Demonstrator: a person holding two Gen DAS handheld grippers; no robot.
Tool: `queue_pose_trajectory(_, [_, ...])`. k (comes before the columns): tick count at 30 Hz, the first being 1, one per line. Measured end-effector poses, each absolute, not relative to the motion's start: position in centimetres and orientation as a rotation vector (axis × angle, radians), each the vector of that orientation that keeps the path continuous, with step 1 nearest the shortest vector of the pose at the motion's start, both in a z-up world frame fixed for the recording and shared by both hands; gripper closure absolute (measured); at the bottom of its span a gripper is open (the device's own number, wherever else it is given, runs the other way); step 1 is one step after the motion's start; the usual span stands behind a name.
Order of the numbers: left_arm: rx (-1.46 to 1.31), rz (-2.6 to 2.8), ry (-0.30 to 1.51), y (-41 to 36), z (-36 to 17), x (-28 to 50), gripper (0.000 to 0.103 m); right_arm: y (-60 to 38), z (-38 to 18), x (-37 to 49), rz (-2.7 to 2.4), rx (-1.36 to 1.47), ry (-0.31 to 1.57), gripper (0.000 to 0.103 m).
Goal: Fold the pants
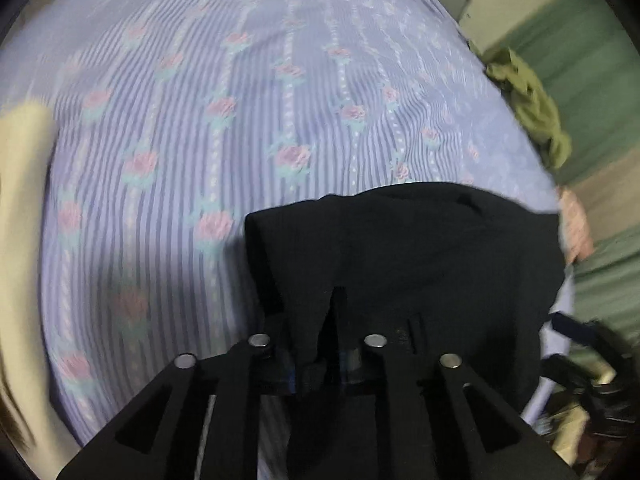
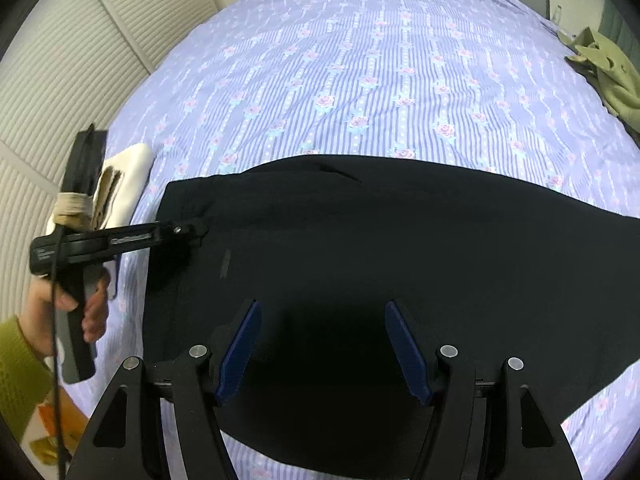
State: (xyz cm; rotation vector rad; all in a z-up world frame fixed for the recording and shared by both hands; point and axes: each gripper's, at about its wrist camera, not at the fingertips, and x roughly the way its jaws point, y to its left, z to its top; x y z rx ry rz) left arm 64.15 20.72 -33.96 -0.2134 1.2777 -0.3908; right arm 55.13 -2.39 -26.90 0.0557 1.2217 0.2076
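Black pants [image 2: 380, 248] lie spread on the bed with a purple striped floral sheet [image 2: 360, 80]. In the left wrist view my left gripper [image 1: 316, 336] is shut on a fold of the pants [image 1: 400, 256] and holds it raised off the sheet. The same gripper shows in the right wrist view [image 2: 192, 232] at the pants' left edge, held by a hand. My right gripper [image 2: 324, 340] is open with blue pads [image 2: 240, 352], hovering empty over the near middle of the pants.
A folded cream garment [image 2: 124, 176] lies at the bed's left edge. An olive green garment [image 2: 608, 68] lies crumpled at the far right edge. White slatted doors [image 2: 60, 80] stand to the left. A headboard is at the far end.
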Motion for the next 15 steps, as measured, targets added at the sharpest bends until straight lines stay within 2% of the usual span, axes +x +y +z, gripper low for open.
queue_pose_trajectory(4, [-0.064, -0.284, 1.248, 20.1, -31.6, 62.7, 0.058, -4.3, -26.4, 53.7, 0.157, 0.037, 1.204, 0.038])
queue_pose_trajectory(6, [0.006, -0.296, 1.186, 19.2, -29.1, 60.3, 0.04, -5.5, -25.9, 52.6, 0.155, 0.039, 1.194, 0.038])
queue_pose_trajectory(11, [0.098, -0.403, 1.092, 17.9, -23.9, 52.5, 0.035, -8.4, -23.9, 48.8, 0.184, 0.003, 1.153, 0.038])
queue_pose_trajectory(15, [0.059, -0.384, 1.073, 15.5, -23.0, 47.8, 0.035, -10.3, -22.9, 45.6, 0.225, -0.011, 1.138, 0.038])
